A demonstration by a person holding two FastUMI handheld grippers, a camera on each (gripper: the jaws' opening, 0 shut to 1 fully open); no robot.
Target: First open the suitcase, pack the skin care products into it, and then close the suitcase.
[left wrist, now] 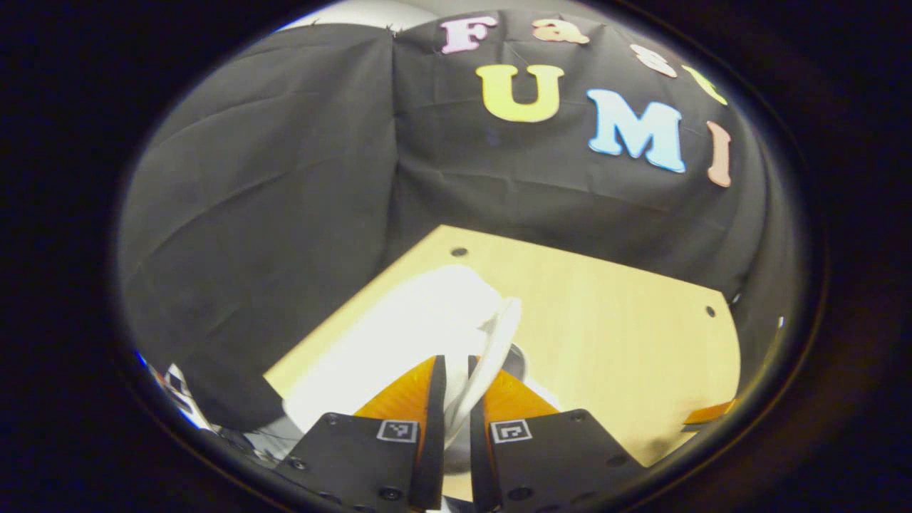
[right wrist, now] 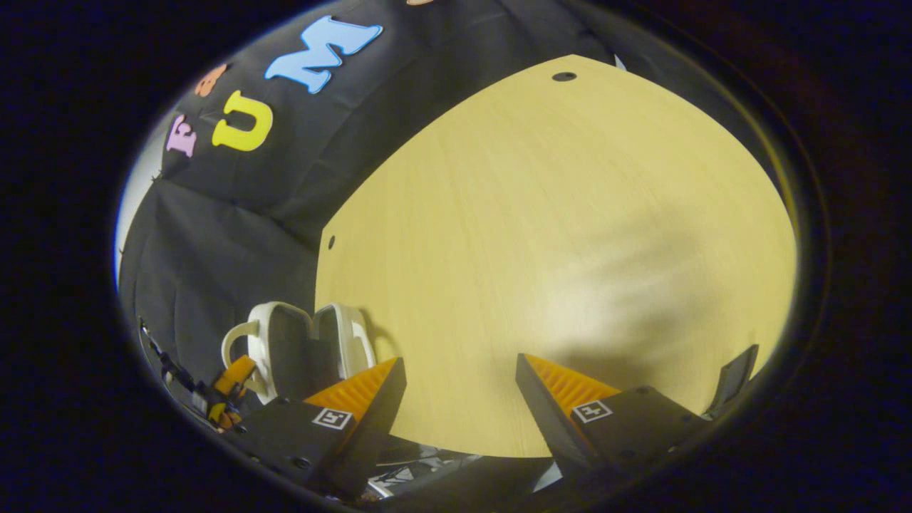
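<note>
My left gripper [left wrist: 456,370] has its fingers pinched narrow on the suitcase [left wrist: 399,342] handle, so it is the nearer hand. The suitcase stands at the table's [right wrist: 541,235] far-left corner, its two shells parted a little, long axis upright. My right gripper [right wrist: 459,388] hangs wide, well apart from the suitcase.

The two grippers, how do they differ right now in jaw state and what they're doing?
The left gripper has its jaws nearly together, pinching the thin white rim of the suitcase; the right gripper has its jaws wide apart and holds nothing. The left one sits close over the suitcase, while the right one hovers above bare table, with the half-open suitcase off to its left. Both point toward the table.
</note>
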